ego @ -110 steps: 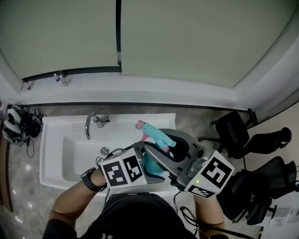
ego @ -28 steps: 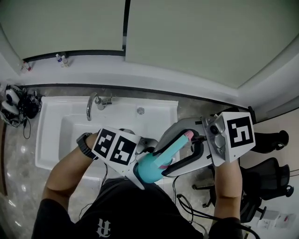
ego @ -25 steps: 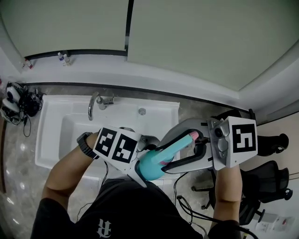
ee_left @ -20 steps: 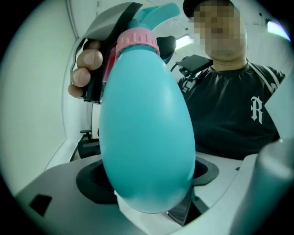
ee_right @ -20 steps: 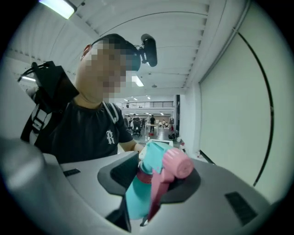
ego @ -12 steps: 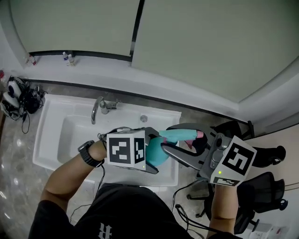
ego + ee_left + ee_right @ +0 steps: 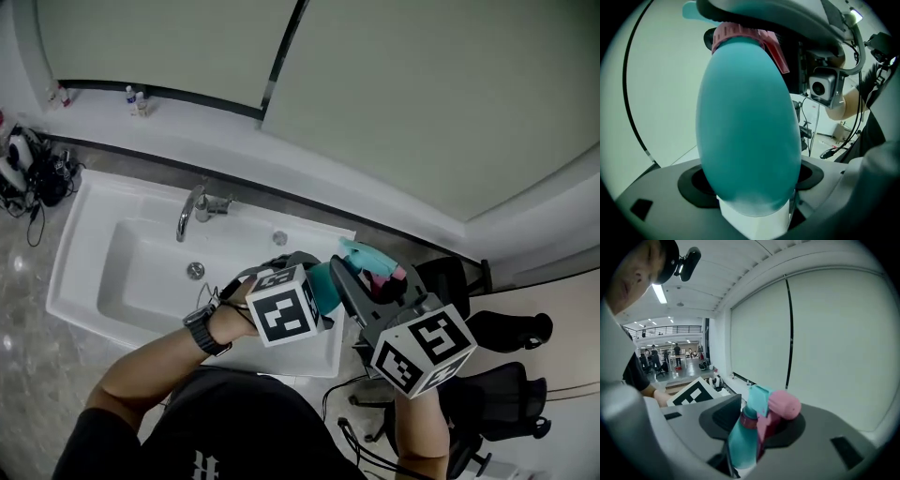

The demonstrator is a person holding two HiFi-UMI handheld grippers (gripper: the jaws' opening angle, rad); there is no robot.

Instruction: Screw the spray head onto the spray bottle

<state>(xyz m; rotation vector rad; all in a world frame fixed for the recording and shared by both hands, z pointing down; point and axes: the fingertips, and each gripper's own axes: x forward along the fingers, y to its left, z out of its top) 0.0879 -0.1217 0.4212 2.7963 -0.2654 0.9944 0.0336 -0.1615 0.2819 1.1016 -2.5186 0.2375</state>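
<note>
Spray bottle [image 7: 320, 284], teal, egg-shaped: held in the air over the right end of the sink [image 7: 86, 201], near its front rim. Spray head [image 7: 781, 405], pink and teal: seated on the bottle's neck with a pink collar. Left gripper [image 7: 751, 181]: jaws wide, clamped on the bottle's belly. Right gripper [image 7: 757, 427]: jaws pinching the spray head at trigger and neck. Tap [image 7: 191, 212]: far rim of the sink. Office chair [image 7: 511, 330]: far right, on the floor.
</note>
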